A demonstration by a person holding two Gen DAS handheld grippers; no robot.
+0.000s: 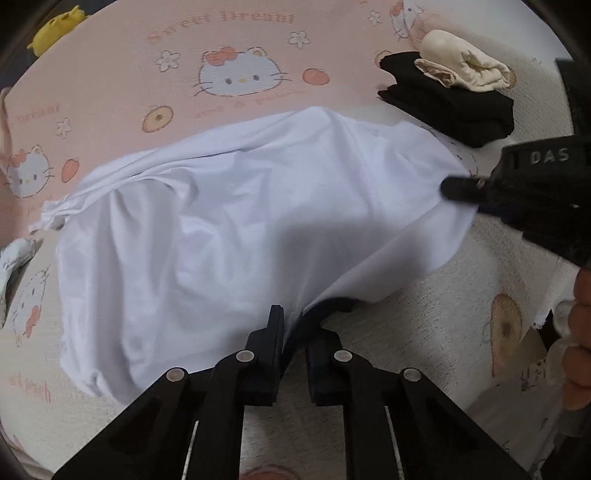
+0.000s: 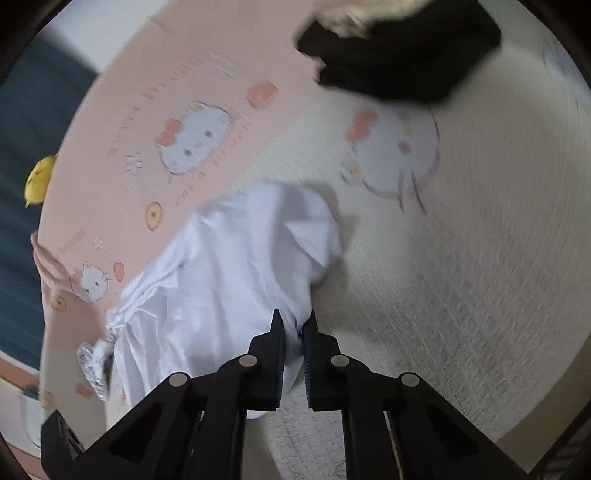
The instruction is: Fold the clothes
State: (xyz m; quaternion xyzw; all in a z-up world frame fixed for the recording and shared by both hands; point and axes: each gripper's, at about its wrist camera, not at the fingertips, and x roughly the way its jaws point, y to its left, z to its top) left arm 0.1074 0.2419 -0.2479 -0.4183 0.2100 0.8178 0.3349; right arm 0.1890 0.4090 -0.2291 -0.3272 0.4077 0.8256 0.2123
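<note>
A white garment (image 1: 229, 221) lies spread and wrinkled on a pink and cream cartoon-cat bedsheet (image 1: 110, 74). My left gripper (image 1: 293, 317) is shut on the garment's near edge, cloth pinched between its black fingers. In the left wrist view my right gripper (image 1: 452, 188) comes in from the right and pinches the garment's right edge. The right wrist view, blurred, shows the same garment (image 2: 221, 280) bunched up, with my right gripper (image 2: 295, 325) shut on a fold of it.
A folded black garment (image 1: 450, 99) with a cream garment (image 1: 461, 62) on top lies at the far right of the bed. A yellow plush toy (image 1: 55, 27) sits at the far left. A patterned cloth (image 1: 14, 258) lies at the left edge. A hand (image 1: 580, 332) shows at right.
</note>
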